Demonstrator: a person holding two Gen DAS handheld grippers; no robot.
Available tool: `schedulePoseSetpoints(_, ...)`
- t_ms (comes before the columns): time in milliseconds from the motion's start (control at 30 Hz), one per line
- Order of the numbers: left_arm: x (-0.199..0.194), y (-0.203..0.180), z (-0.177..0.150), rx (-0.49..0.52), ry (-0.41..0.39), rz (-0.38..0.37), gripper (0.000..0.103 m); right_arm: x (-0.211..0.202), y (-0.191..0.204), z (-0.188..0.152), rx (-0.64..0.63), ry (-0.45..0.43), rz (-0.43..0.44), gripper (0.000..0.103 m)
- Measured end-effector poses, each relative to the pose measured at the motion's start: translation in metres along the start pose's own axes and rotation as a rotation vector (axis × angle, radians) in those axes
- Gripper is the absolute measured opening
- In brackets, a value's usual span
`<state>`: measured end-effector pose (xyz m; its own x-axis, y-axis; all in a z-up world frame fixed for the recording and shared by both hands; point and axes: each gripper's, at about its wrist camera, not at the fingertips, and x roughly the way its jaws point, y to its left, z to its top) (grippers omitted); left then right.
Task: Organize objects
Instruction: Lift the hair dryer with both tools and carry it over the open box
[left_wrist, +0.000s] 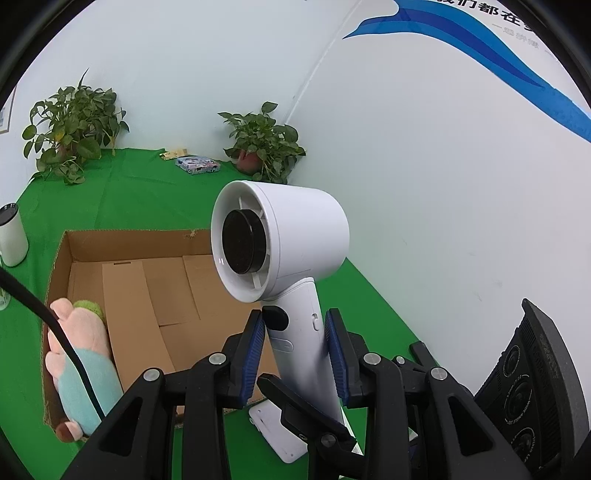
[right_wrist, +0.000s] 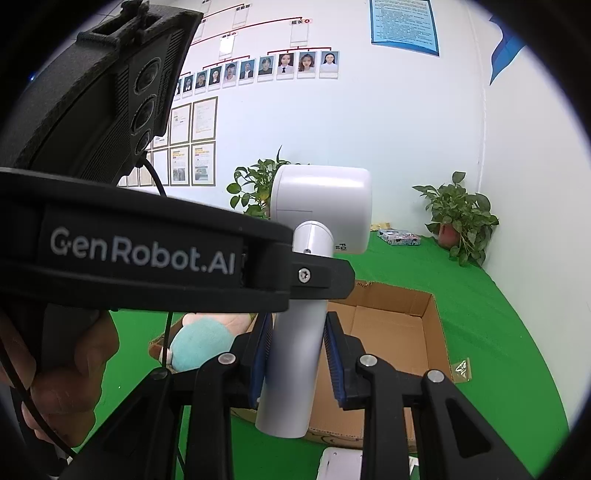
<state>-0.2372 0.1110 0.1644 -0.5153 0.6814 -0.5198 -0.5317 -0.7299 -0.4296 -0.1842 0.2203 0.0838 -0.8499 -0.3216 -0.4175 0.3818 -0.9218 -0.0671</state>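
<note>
The white hair dryer (left_wrist: 291, 258) is held in the air above the cardboard box (left_wrist: 155, 291), its handle running up and down with a slight tilt and its round barrel on top lying roughly level, the end with the black disc facing the left wrist camera. Both tongs are clamped on the handle: the left gripper (left_wrist: 295, 354) and the right gripper (right_wrist: 297, 354), each with its blue pads pressed against the sides. In the box lies 1 plush toy (left_wrist: 79, 365), pink and light blue, against the left wall. On the green cloth (left_wrist: 122, 195) stand 2 potted plants (left_wrist: 264, 144), 1 patterned packet (left_wrist: 197, 165) between them, and 1 white cylinder (left_wrist: 12, 236) at the left edge.
</note>
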Motion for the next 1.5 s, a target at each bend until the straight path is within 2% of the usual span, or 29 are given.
schedulePoseSetpoints(67, 0.005, 0.003, 0.004, 0.003, 0.007, 0.003, 0.031, 0.016, -0.019, 0.001, 0.005, 0.004, 0.003, 0.027)
schedulePoseSetpoints(533, 0.085, 0.054, 0.006, -0.056, 0.105, 0.004, 0.031, 0.076, -0.04, -0.016, 0.049, 0.114, 0.025, 0.027)
schedulePoseSetpoints(667, 0.111, 0.081, -0.004, -0.086, 0.146, 0.0, 0.031, 0.096, -0.04, -0.027, 0.06, 0.166, 0.034, 0.027)
schedulePoseSetpoints(1033, 0.201, 0.151, -0.052, -0.23, 0.329, 0.009, 0.031, 0.167, -0.062, -0.073, 0.155, 0.38, 0.082, 0.027)
schedulePoseSetpoints(1200, 0.219, 0.171, -0.064, -0.269, 0.389, 0.036, 0.032, 0.186, -0.064, -0.086, 0.206, 0.44, 0.104, 0.027)
schedulePoseSetpoints(1333, 0.216, 0.176, -0.064, -0.261, 0.39, 0.09, 0.035, 0.179, -0.052, -0.091, 0.229, 0.454, 0.104, 0.023)
schedulePoseSetpoints(1433, 0.21, 0.178, -0.065, -0.26, 0.391, 0.081, 0.035, 0.178, -0.049, -0.094, 0.234, 0.46, 0.101, 0.022)
schedulePoseSetpoints(1500, 0.2, 0.176, -0.064, -0.238, 0.358, 0.099, 0.048, 0.181, -0.048, -0.097, 0.237, 0.477, 0.1, 0.024)
